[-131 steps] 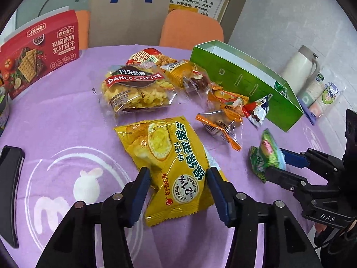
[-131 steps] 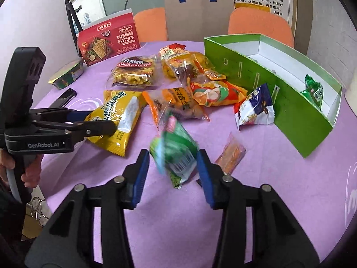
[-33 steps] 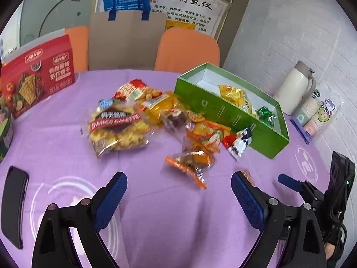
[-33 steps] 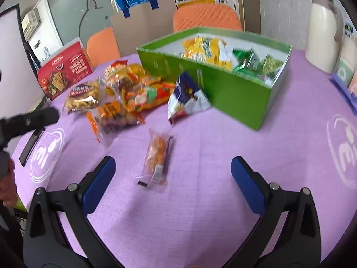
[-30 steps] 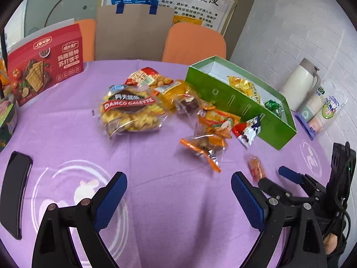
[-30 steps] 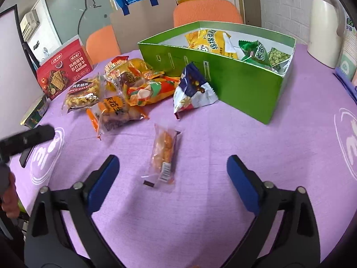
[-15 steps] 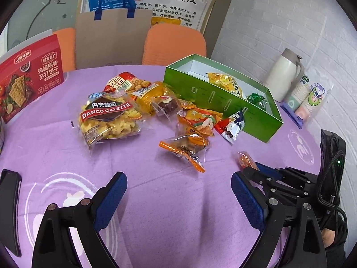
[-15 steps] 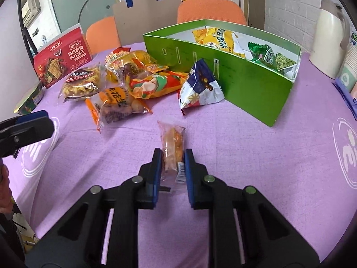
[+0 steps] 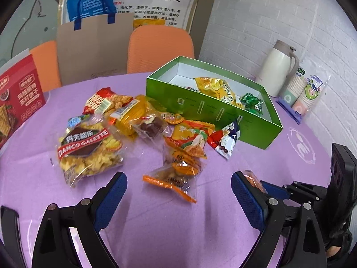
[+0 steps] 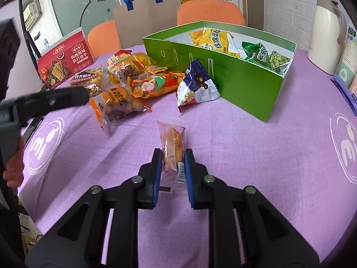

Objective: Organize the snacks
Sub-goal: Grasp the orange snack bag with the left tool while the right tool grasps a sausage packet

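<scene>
The right gripper (image 10: 170,167) is closed on a small clear snack packet (image 10: 173,147). The packet's long side points away toward 12 o'clock, and its far end looks to rest on the purple surface (image 10: 256,156). The green box (image 10: 245,89) sits at about 1 o'clock from it, so the next move is probably a lift that way. Inside the box are 1 yellow bag and green pea packs. The left gripper (image 9: 178,192) is wide open and holds nothing. A bag (image 9: 84,143) at its 11 o'clock reads "DANCO GALETTE".
</scene>
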{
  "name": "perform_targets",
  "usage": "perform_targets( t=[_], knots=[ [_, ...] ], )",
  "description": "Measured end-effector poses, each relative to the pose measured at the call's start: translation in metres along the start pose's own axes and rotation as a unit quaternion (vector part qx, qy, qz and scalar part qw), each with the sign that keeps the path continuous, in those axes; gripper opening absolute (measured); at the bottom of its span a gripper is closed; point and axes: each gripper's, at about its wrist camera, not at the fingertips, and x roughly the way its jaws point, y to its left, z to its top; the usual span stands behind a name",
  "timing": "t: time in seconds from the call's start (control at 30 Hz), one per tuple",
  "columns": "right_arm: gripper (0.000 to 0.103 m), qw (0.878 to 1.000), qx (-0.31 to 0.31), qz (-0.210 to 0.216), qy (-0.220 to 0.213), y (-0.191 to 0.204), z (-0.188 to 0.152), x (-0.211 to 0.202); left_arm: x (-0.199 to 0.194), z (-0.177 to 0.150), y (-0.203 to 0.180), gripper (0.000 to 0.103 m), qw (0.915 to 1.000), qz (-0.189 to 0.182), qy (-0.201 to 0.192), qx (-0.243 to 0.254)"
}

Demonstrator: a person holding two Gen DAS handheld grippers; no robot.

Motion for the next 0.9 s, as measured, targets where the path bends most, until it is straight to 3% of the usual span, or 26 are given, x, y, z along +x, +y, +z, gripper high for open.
perform_targets(
  t=[0.13, 0.2, 0.27, 0.3, 0.43, 0.67, 0.9],
  knots=[
    [0.022, 1.0, 0.007, -0.007, -0.001, -0.007, -0.003, -0.004, 0.027, 0.015, -0.006, 0.095, 0.9993, -0.017, 0.022, 0.027],
    [0.022, 1.0, 0.011, -0.01, -0.002, -0.011, -0.003, -0.006, 0.04, 0.012, -0.007, 0.079, 0.9986, -0.011, 0.043, 0.031],
    [0.022, 1.0, 0.015, -0.01, -0.002, -0.015, -0.004, -0.006, 0.046, 0.003, -0.003, 0.055, 0.9976, -0.022, 0.063, 0.016],
    [0.022, 1.0, 0.016, -0.009, -0.001, -0.015, -0.005, -0.006, 0.048, -0.003, 0.0, 0.052, 0.997, -0.033, 0.071, 0.002],
    [0.023, 1.0, 0.019, -0.004, 0.003, -0.015, -0.005, -0.001, 0.039, -0.021, 0.009, 0.052, 0.9957, -0.05, 0.069, -0.037],
    [0.038, 1.0, 0.012, -0.009, 0.004, -0.008, -0.004, 0.002, 0.036, -0.018, 0.004, 0.061, 0.9971, -0.029, 0.065, -0.025],
    [0.038, 1.0, 0.013, -0.012, 0.008, -0.008, -0.002, 0.003, 0.039, -0.019, 0.0, 0.06, 0.9973, -0.021, 0.069, -0.012]
  ],
)
